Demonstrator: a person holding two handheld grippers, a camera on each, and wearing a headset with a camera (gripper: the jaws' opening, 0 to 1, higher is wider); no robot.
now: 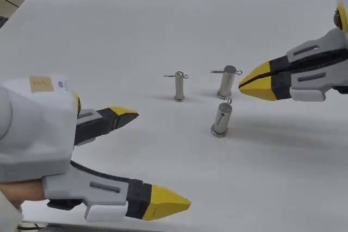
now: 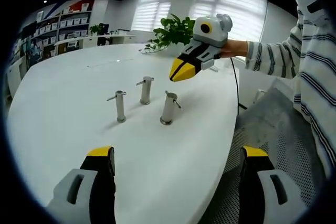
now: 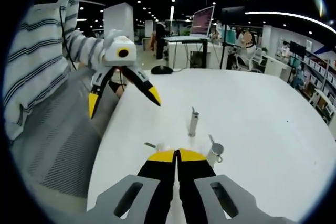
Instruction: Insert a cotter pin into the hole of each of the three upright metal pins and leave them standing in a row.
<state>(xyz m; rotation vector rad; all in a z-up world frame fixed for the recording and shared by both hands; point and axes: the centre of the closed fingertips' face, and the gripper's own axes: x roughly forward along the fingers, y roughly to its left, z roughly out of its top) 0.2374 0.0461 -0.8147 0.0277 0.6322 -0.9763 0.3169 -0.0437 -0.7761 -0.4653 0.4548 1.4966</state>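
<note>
On the white table (image 1: 109, 25): left gripper (image 1: 149, 158) splayed wide and empty at the near edge, right gripper (image 1: 254, 82) pinched together on nothing, just beside the rear right metal pin (image 1: 227, 84). Seems close to finished, with a cotter pin (image 1: 175, 75) lying roughly level through each head. Long axes vertical on all three, heads up. Probably left to do: nudging the front pin (image 1: 221, 119) into line with the other two.

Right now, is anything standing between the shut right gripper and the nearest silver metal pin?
Nothing visible. The right gripper sits just beside that silver metal pin, with only white table surface between them.
</note>
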